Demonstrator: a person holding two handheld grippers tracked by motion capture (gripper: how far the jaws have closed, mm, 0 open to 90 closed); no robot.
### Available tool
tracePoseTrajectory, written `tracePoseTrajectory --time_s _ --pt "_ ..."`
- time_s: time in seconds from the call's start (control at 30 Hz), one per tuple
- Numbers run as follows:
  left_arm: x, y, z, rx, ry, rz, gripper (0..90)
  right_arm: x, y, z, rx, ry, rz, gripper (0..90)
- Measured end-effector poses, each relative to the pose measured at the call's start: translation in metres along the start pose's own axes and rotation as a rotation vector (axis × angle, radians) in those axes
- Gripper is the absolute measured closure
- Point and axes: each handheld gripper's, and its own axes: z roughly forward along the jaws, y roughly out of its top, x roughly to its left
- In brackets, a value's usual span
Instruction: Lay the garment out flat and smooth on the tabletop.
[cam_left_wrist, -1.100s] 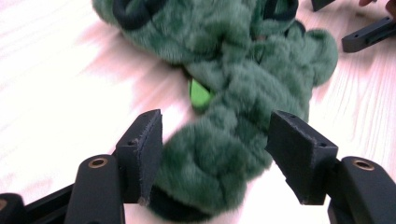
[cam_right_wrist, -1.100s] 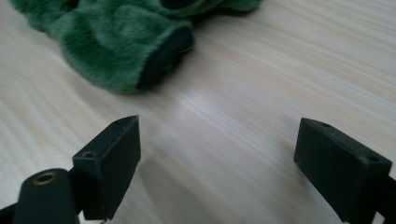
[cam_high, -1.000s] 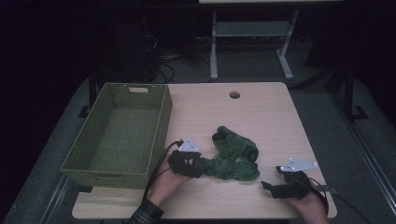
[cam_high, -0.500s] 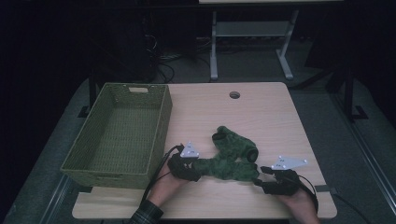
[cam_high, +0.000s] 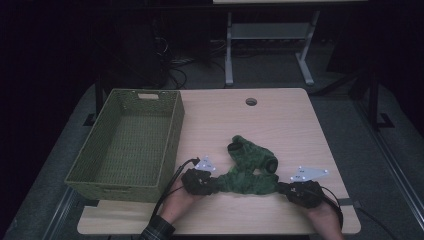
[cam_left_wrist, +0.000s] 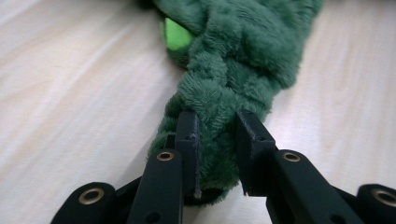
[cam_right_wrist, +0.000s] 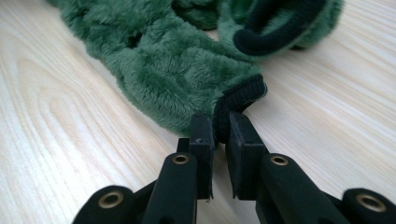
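The left claw (cam_left_wrist: 217, 135) is clamped on the fuzzy toe end of a green plush sock (cam_left_wrist: 233, 60); its jaws have just been closing, and the pile now bulges between the two black pads, so the grip is on bulk fabric rather than on an edge. The right claw (cam_right_wrist: 220, 135) has likewise just been closing and now pinches the black ribbed cuff (cam_right_wrist: 240, 98) of the same sock, a thin firm band that gives a narrow, secure hold. In the high view the left claw (cam_high: 200, 181) and the right claw (cam_high: 300, 192) sit at opposite ends of the green plush sock (cam_high: 245, 181), which lies flat along the near edge of the worktop (cam_high: 280, 120). Holding both ends probably serves to stretch or lift the sock as one controlled length instead of letting it sag. A second green sock (cam_high: 252, 152) lies just behind the first, touching or overlapping it near the middle, with its black-rimmed opening facing right; whether the two are tangled cannot be told. A green woven basket (cam_high: 125, 145) stands on the left part of the worktop, apart from the socks, its open top unobstructed, and is the likely destination.
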Motion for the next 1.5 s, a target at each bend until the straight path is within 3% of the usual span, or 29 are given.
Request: tracePoseTrajectory --time_s 0.4,0.5,0.6,0.73,0.9,1.1,1.33,1.5 --pt "-0.033 -0.007 0.004 0.007 -0.08 0.024 71.5 -0.003 -0.021 -0.025 0.022 -0.056 0.035 81.5" --pt "-0.034 -0.008 0.004 -0.002 -0.081 0.022 66.5 -0.002 -0.022 -0.026 0.029 -0.058 0.035 79.0" --pt "-0.032 -0.005 -0.002 -0.021 -0.076 0.018 56.7 -0.001 -0.021 -0.026 0.012 -0.061 0.028 68.5" --pt "-0.027 0.001 -0.014 -0.063 -0.058 0.008 50.1 -0.004 -0.018 -0.035 -0.033 -0.077 0.034 59.9" --pt "-0.017 0.014 -0.024 -0.087 -0.037 0.004 48.1 -0.011 -0.006 -0.04 -0.065 -0.075 0.036 58.2" --pt "-0.004 0.035 -0.029 -0.129 -0.008 0.003 48.9 -0.02 0.013 -0.033 -0.083 -0.055 0.039 58.3" --pt "0.021 0.062 -0.018 -0.133 0.041 0.0 46.9 -0.033 0.035 -0.015 -0.079 -0.026 0.061 56.9" --pt "0.035 0.077 -0.003 -0.149 0.041 -0.024 43.8 -0.038 0.045 -0.001 -0.073 -0.002 0.068 54.0"
